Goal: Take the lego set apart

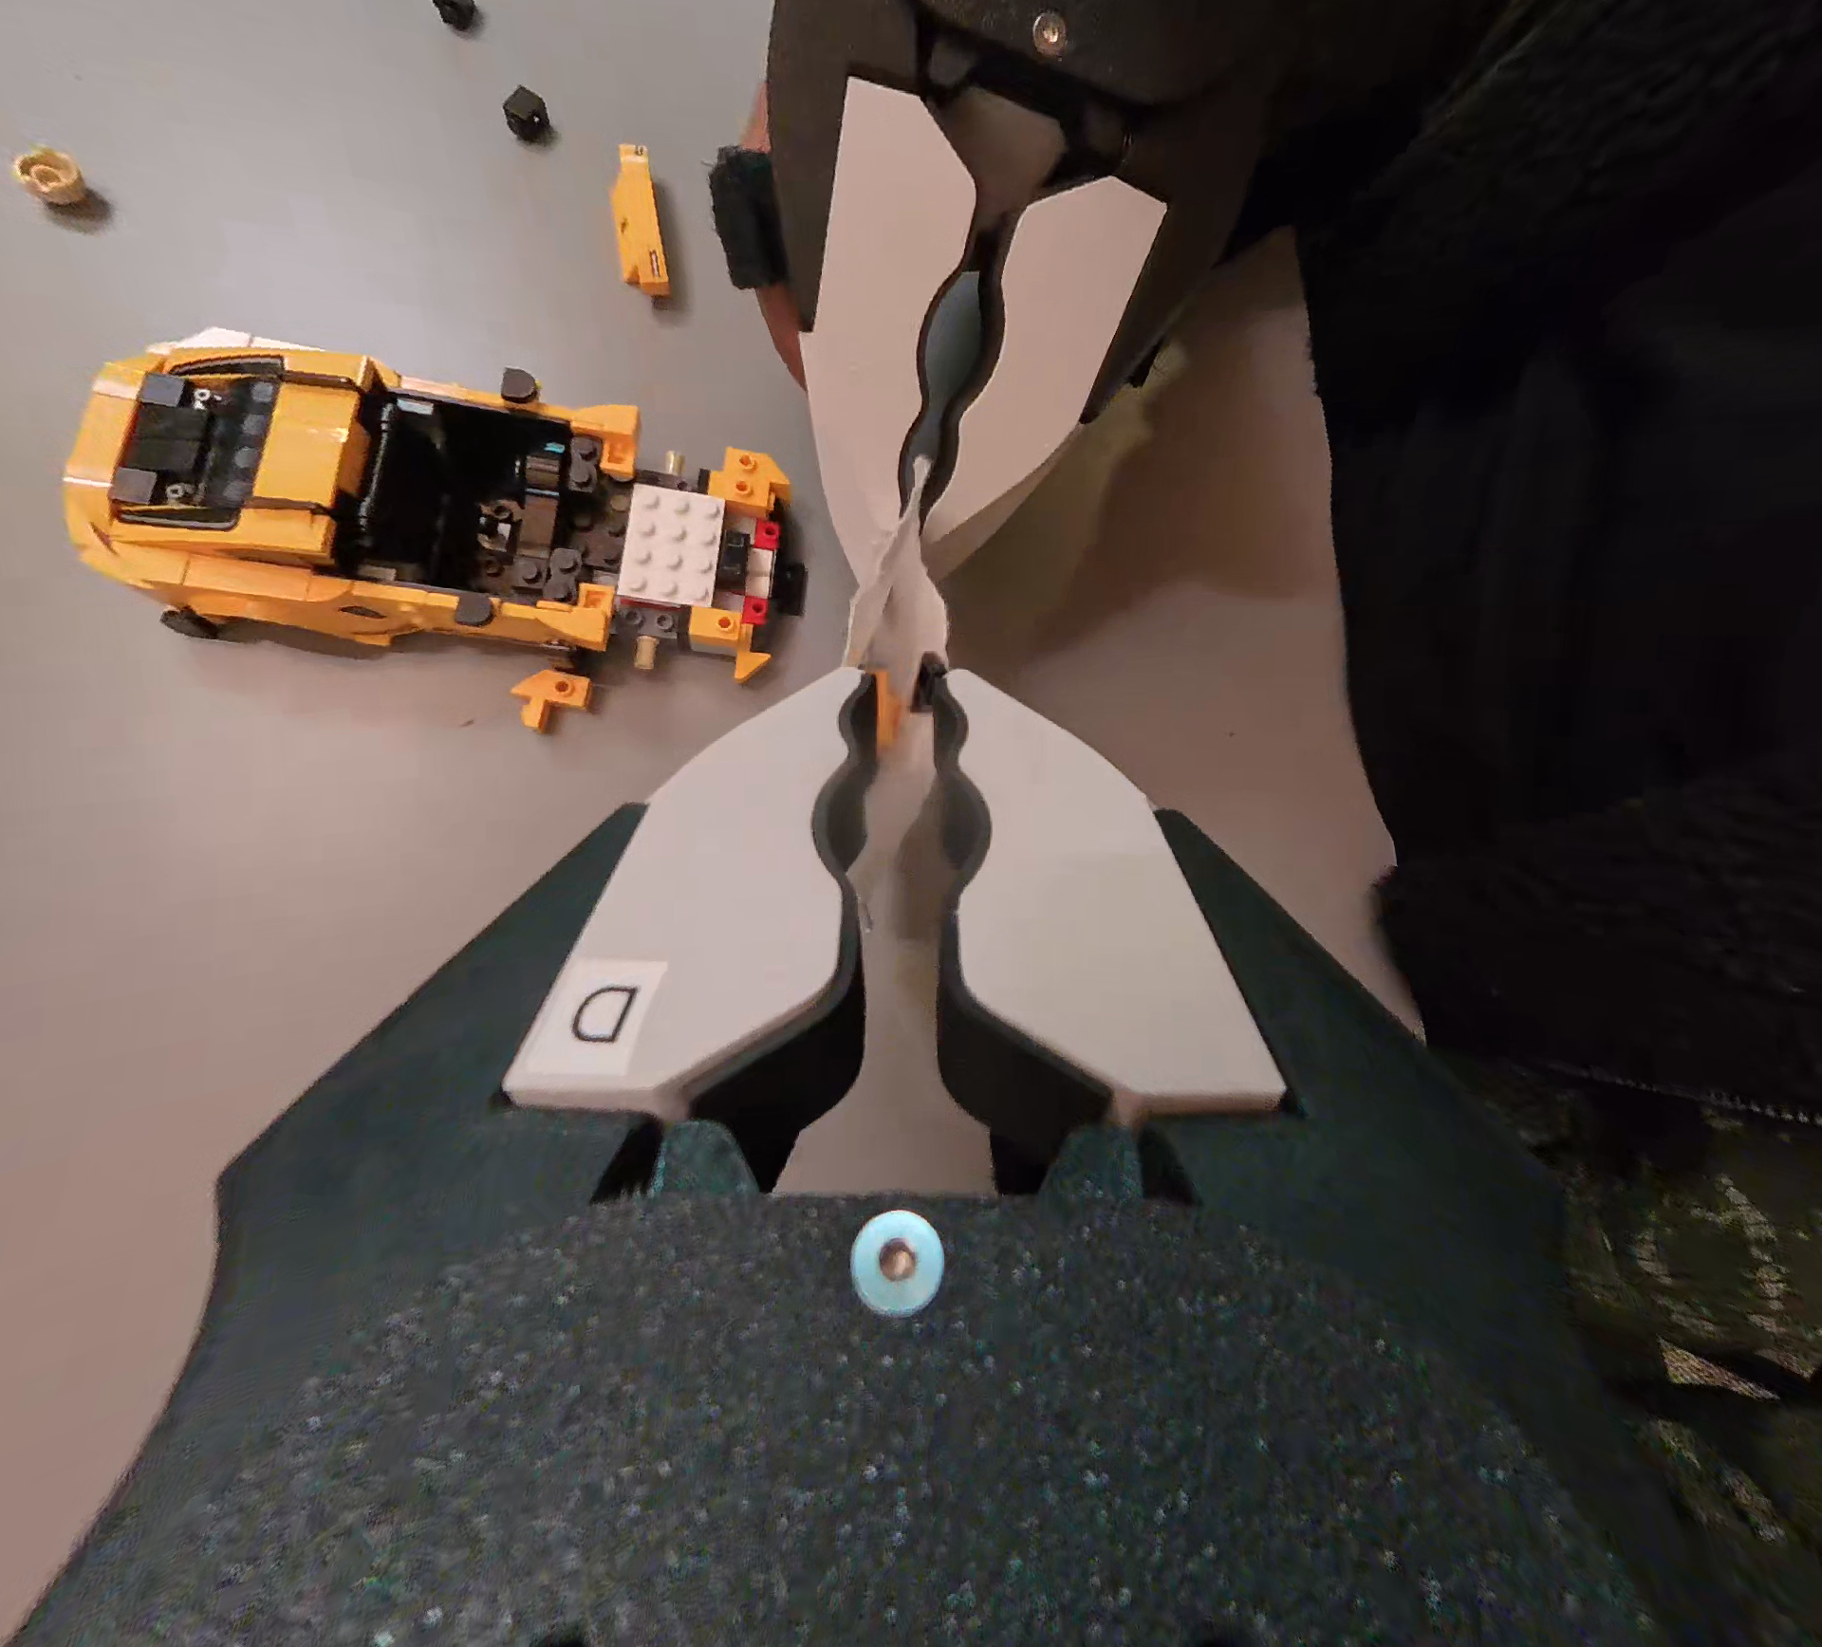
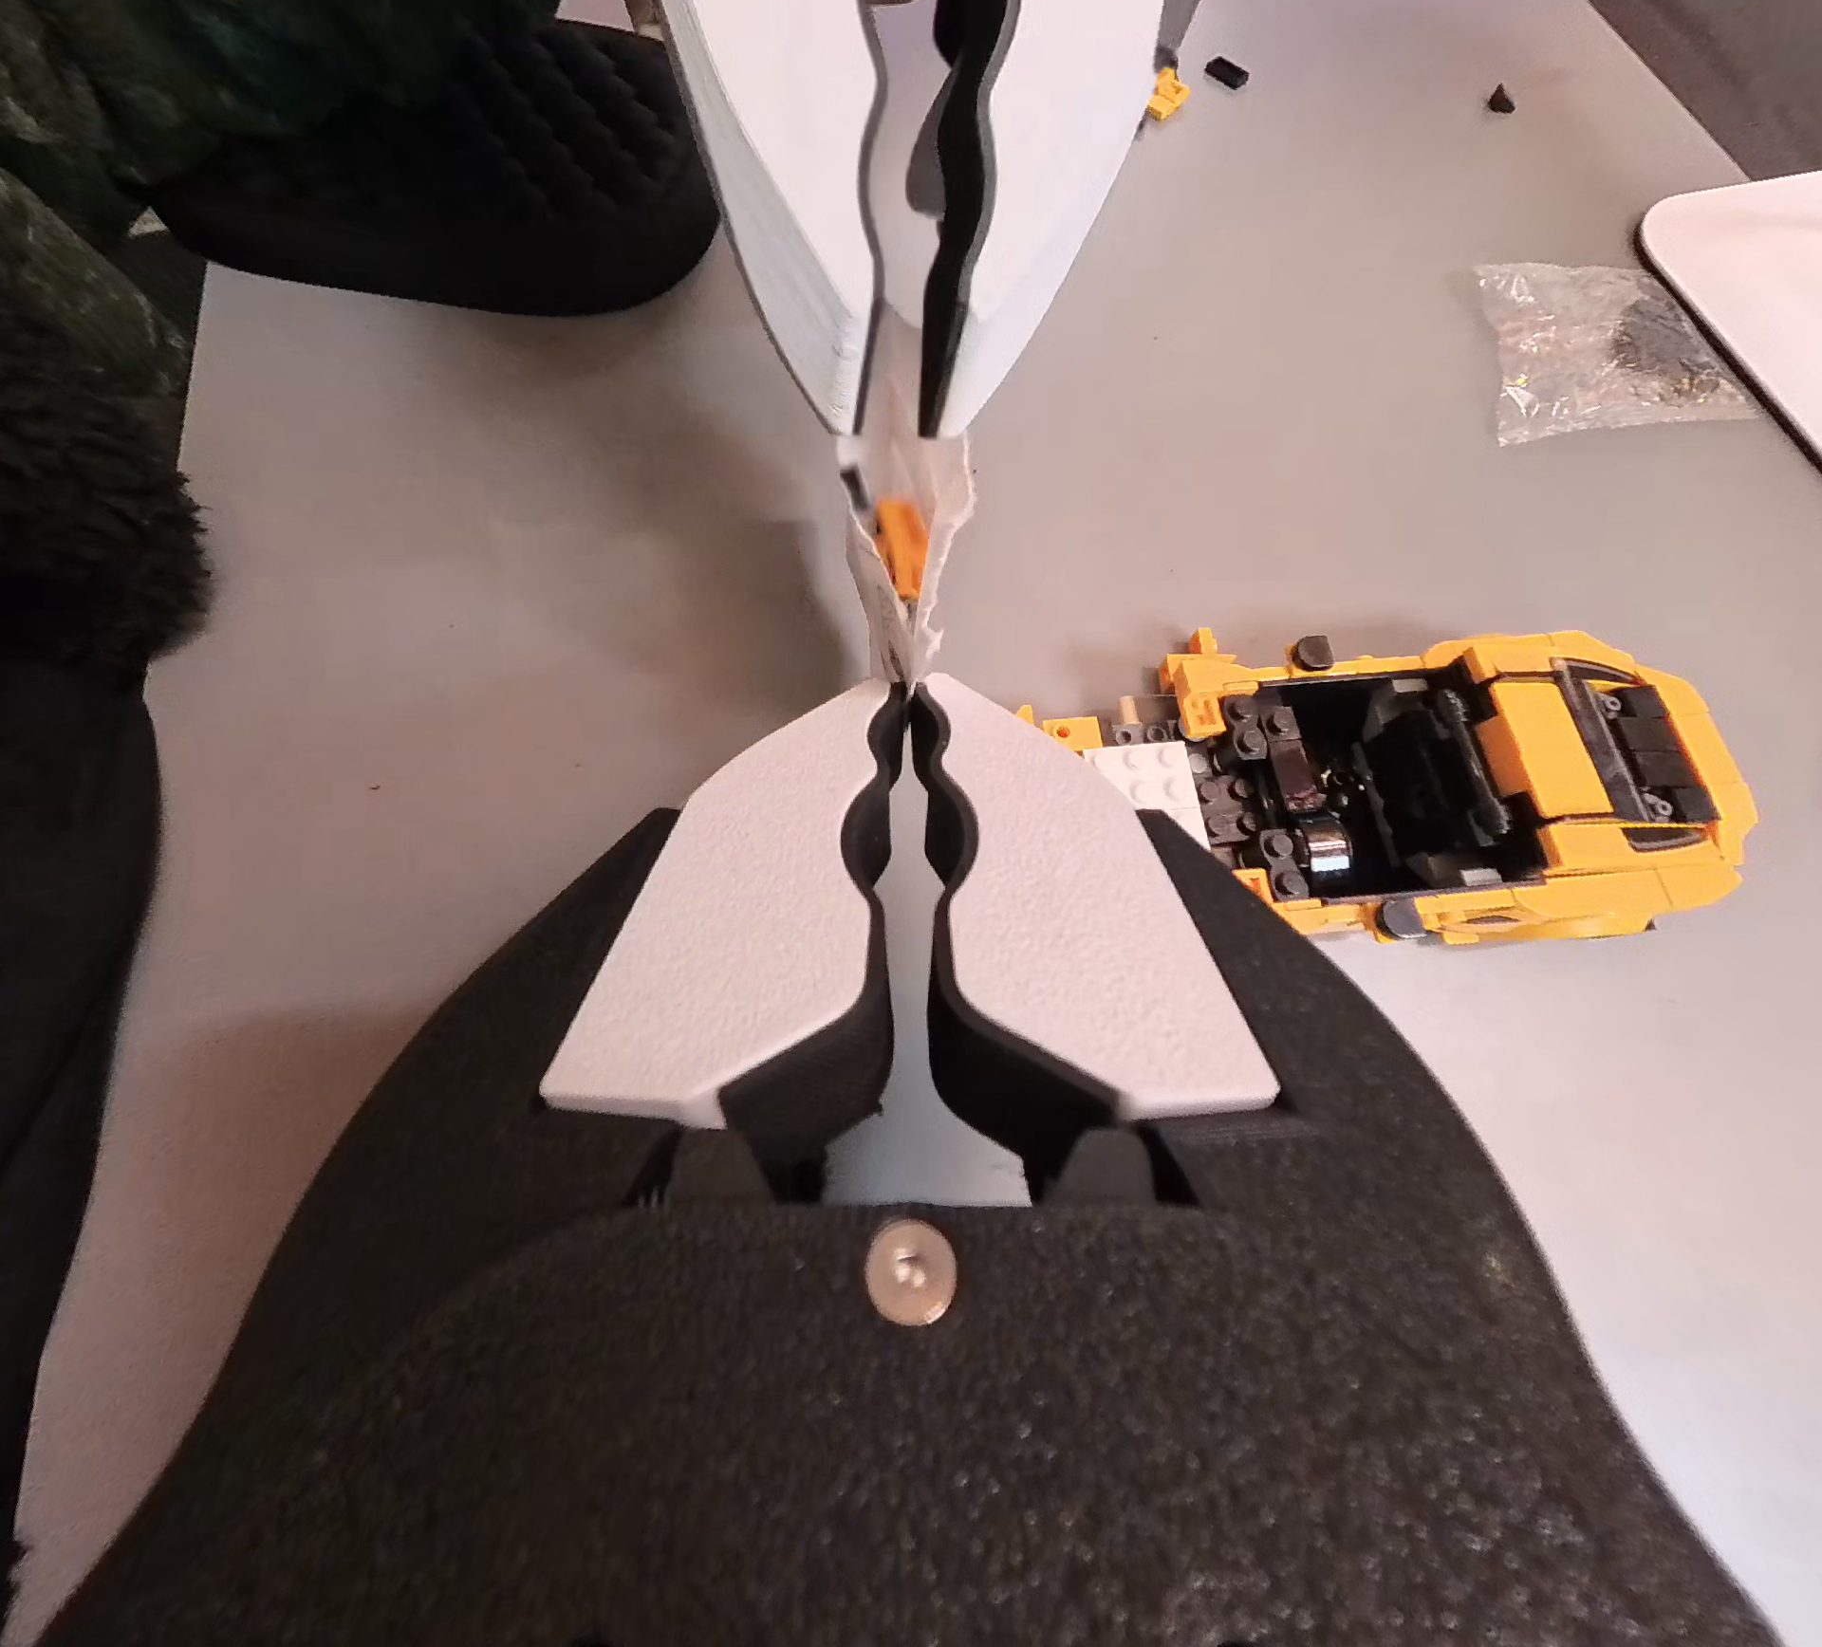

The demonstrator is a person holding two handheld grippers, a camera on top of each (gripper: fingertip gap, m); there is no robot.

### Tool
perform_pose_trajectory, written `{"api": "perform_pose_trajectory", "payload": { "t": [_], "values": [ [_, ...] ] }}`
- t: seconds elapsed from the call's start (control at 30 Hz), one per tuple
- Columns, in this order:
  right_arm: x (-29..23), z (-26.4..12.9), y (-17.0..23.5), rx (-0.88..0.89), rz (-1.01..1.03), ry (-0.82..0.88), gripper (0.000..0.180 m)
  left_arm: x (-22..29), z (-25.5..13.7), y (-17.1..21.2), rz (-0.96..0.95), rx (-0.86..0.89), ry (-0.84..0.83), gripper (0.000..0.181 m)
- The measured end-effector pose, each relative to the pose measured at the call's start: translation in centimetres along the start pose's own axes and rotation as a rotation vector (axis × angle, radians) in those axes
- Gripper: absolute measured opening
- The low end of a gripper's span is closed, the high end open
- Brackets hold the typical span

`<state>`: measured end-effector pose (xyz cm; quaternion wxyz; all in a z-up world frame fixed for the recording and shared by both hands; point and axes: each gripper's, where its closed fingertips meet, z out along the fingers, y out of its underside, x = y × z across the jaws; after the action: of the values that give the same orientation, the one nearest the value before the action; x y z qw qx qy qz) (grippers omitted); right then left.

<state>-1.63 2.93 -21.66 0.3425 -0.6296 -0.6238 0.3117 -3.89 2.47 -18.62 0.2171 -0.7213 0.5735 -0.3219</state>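
Lego piece (image 1: 884, 706), small and orange, is pinched between the tips of both tongs: left gripper (image 1: 899, 693) and right gripper (image 2: 912, 691) meet tip to tip, nearly closed. Beside them the yellow lego car (image 1: 394, 506) lies on the grey table (image 1: 296, 910).

Soft, even indoor light; faint shadows lie under the pieces on the table (image 1: 296, 910). Wide-angle bending warps the edges, and close parts look slightly blurred.
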Motion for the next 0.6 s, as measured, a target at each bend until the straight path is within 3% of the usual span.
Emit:
{"api": "perform_pose_trajectory", "payload": {
  "t": [0.03, 0.2, 0.3, 0.47, 0.6],
  "values": [
    [0.0, 0.0, 0.0, 0.0, 0.0, 0.0, 0.001, 0.1, -0.1, 0.0, 0.008, 0.001, -0.001, 0.011],
    [0.0, 0.0, 0.1, -0.001, 0.001, 0.0, 0.001, -0.4, -1.4, 0.2, 0.044, 0.004, -0.054, 0.017],
    [0.0, 0.0, 0.0, 0.001, 0.001, 0.0, 0.001, -3.9, -4.5, 0.8, -0.049, 0.056, -0.225, 0.018],
    [-0.1, 0.1, 0.0, -0.004, -0.004, -0.003, 0.001, -14.2, -12.0, 7.9, -0.337, 0.049, -0.716, 0.021],
    [-0.1, 0.1, 0.1, -0.005, -0.003, -0.003, 0.001, -18.5, -15.3, 13.8, -0.551, 0.064, -0.901, 0.023]
  ]
}}
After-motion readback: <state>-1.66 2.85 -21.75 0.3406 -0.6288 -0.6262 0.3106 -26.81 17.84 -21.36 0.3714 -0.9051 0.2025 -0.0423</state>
